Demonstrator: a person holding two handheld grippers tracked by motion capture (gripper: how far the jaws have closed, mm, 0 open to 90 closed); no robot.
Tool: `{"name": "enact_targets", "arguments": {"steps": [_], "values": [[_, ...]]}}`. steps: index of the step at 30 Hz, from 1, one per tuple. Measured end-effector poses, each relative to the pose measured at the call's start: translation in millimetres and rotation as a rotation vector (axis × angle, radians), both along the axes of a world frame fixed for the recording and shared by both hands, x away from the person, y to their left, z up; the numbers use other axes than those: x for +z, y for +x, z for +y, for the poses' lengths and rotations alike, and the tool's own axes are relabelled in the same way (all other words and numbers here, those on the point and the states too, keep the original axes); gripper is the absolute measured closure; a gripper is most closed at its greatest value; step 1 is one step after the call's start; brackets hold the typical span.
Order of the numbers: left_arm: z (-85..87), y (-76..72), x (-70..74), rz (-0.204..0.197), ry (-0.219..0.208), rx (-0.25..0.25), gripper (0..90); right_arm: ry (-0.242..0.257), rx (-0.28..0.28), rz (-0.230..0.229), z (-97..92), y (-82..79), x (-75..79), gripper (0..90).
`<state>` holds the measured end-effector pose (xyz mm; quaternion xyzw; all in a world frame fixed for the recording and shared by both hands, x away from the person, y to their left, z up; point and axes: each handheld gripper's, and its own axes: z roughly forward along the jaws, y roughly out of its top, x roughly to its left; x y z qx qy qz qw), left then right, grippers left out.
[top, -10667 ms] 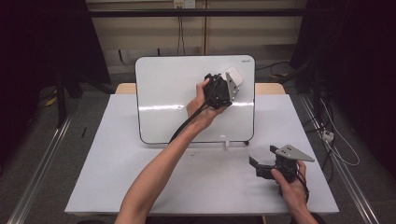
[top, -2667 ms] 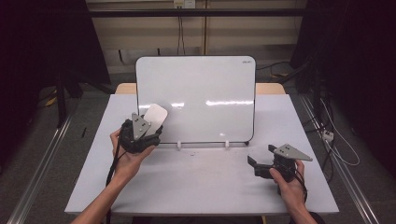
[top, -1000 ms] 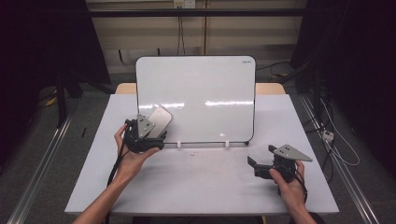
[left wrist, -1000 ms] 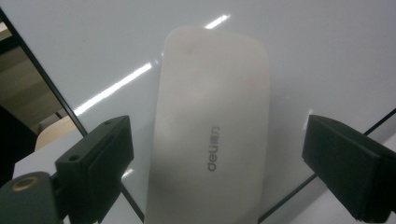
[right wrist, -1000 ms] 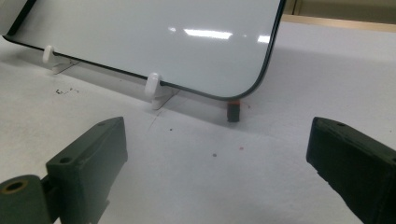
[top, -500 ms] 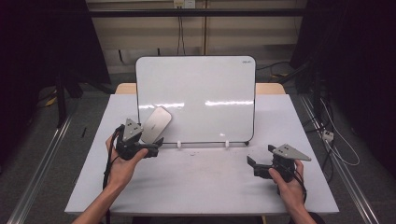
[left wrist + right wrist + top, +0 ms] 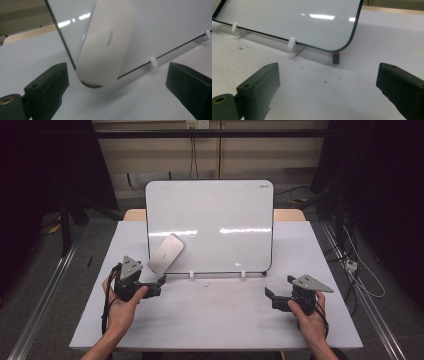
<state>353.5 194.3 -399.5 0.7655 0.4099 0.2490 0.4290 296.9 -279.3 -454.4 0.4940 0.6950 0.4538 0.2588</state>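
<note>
Am seeing left gripper (image 7: 115, 93) jaws just opening wide, eraser (image 7: 106, 42) leaning on whiteboard (image 7: 170, 27) just ahead, unheld. Right gripper (image 7: 327, 92) gaping, empty.

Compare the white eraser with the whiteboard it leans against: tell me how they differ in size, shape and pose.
The eraser is small; the whiteboard is far larger. The eraser is a rounded oblong without a frame; the whiteboard is a rectangle with a thin dark edge. The eraser sits tilted at the board's lower left corner, while the whiteboard stands nearly upright on small white feet. Both are white, with rounded corners, and carry a small logo.
</note>
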Motion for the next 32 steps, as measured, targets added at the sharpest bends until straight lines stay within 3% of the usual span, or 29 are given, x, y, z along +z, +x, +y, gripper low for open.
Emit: {"name": "enact_targets", "arguments": {"steps": [4, 8, 12, 19, 22, 25, 29, 32], "values": [[5.2, -8.5, -2.6, -0.016, 0.016, -0.041, 5.0, 0.000, -0.004, 0.004, -0.9, -1.9, 0.0, 5.2], [12.1, -20.1, -7.3, -0.018, -0.004, -0.009, 5.0, 0.000, -0.013, -0.001, -2.4, -2.4, -0.5, 5.2], [14.2, -27.0, -12.3, -0.009, -0.001, -0.024, 5.0, 0.000, -0.014, 0.005, -2.6, -2.1, -0.8, 5.2], [18.8, -29.7, -28.0, -0.005, 0.007, -0.012, 5.0, -0.010, -0.007, 0.002, -1.8, -2.9, -0.8, 5.2], [24.2, -29.8, -29.1, -0.024, 0.003, 0.026, 5.0, -0.008, -0.007, 0.003, -2.0, -3.2, -0.7, 5.2], [26.1, -29.7, -30.3, -0.013, -0.001, 0.044, 5.2, -0.011, -0.005, 0.006, -1.4, -3.7, -0.8, 5.2], [24.3, -35.1, -28.4, -0.031, 0.016, 0.023, 5.3, -0.014, -0.007, 0.005, -1.7, -3.0, -1.1, 5.1], [24.1, -35.1, -27.1, -0.036, -0.002, 0.025, 5.4, -0.014, -0.006, 0.013, -1.3, -2.0, -1.6, 5.1]]}}
